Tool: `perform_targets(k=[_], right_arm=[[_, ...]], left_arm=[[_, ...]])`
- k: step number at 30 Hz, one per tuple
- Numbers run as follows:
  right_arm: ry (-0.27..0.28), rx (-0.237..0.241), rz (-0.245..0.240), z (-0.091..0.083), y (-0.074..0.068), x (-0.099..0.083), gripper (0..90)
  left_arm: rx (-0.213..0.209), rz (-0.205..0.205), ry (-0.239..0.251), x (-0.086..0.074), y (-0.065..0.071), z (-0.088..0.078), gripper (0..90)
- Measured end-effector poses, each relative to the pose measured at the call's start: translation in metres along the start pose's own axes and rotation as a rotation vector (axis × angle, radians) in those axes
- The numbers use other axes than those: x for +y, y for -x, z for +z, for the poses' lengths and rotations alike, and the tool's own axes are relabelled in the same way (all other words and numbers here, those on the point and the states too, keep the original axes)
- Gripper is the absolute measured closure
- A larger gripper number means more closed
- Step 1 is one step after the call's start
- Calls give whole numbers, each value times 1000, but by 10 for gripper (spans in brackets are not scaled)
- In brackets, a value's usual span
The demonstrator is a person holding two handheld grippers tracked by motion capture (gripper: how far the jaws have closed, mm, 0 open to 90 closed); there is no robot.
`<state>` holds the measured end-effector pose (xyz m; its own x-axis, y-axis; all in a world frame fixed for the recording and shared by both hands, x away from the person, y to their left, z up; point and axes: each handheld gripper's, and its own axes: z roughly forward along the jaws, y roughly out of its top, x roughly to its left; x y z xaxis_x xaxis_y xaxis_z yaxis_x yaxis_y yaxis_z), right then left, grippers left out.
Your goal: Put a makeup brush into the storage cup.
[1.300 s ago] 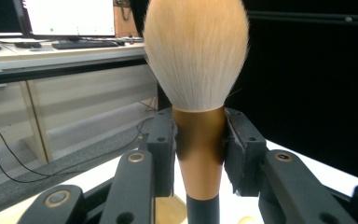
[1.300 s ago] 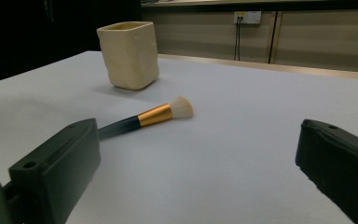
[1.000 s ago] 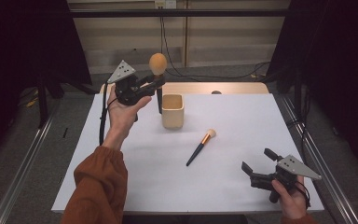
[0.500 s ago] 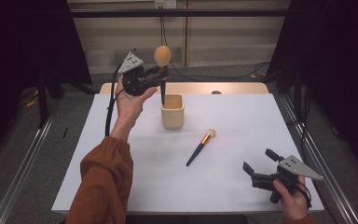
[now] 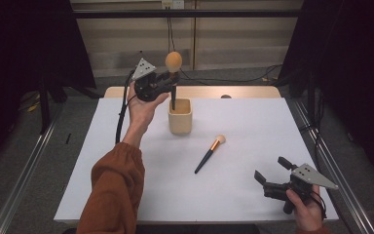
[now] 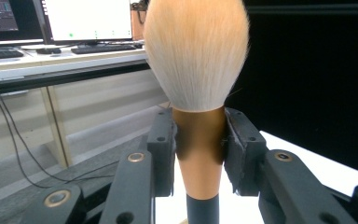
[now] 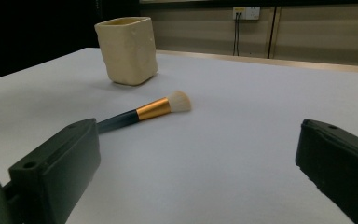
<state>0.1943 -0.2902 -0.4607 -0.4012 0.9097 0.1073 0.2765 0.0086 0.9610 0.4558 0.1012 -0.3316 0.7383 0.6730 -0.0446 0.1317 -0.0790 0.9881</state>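
**Big brush upright over the cup**

From the high view, my left tool [image 5: 168, 83] is raised at the far side of the white worktop [image 5: 253, 126], clamped on the big brush [image 5: 173, 73]. The brush stands upright, its peach head on top and its dark handle pointing down into the mouth of the cream cup [image 5: 180, 117]; whether the handle tip touches the cup I cannot tell. My left forearm in its rust sleeve [image 5: 114, 190] reaches up from the bottom edge. A small brush [image 5: 209, 153] lies flat on the worktop, near the cup, head toward the far side. My right tool [image 5: 272, 175] sits low at the near right corner, well apart from both brushes, jaws apart and holding nothing.

In the left gripper view, my two black pads [image 6: 161, 149] press on the copper collar of the big brush [image 6: 198, 70] from both sides.

In the right gripper view, my jaws stand wide, with the small brush [image 7: 144, 112] lying beyond them and the cup [image 7: 127, 49] behind it.
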Motion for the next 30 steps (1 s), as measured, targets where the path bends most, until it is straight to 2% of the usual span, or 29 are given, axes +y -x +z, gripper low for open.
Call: perform_targets(k=[3, 10, 12, 20, 22, 24, 28, 30], right_arm=[[0, -1, 0, 0, 0, 0, 0], [-5, 1, 5, 0, 1, 0, 0], [-4, 2, 5, 0, 0, -1, 0], [-4, 2, -1, 0, 0, 0, 0], [-7, 1, 0, 0, 0, 0, 0], [-5, 1, 0, 0, 0, 0, 0], [-9, -2, 5, 0, 0, 0, 0], [-8, 0, 7, 1, 1, -1, 0]], left_arm=[[6, 11, -33, -5, 0, 4, 666], [10, -5, -45, -17, -5, 8, 666], [8, -20, -43, -21, -5, 9, 666], [15, -2, -65, -32, -4, 9, 666], [8, -21, -62, -35, -5, 9, 666], [6, -10, -71, -38, -5, 8, 666], [6, -27, -73, -43, -6, 8, 666], [3, -23, -79, -46, -5, 8, 666]])
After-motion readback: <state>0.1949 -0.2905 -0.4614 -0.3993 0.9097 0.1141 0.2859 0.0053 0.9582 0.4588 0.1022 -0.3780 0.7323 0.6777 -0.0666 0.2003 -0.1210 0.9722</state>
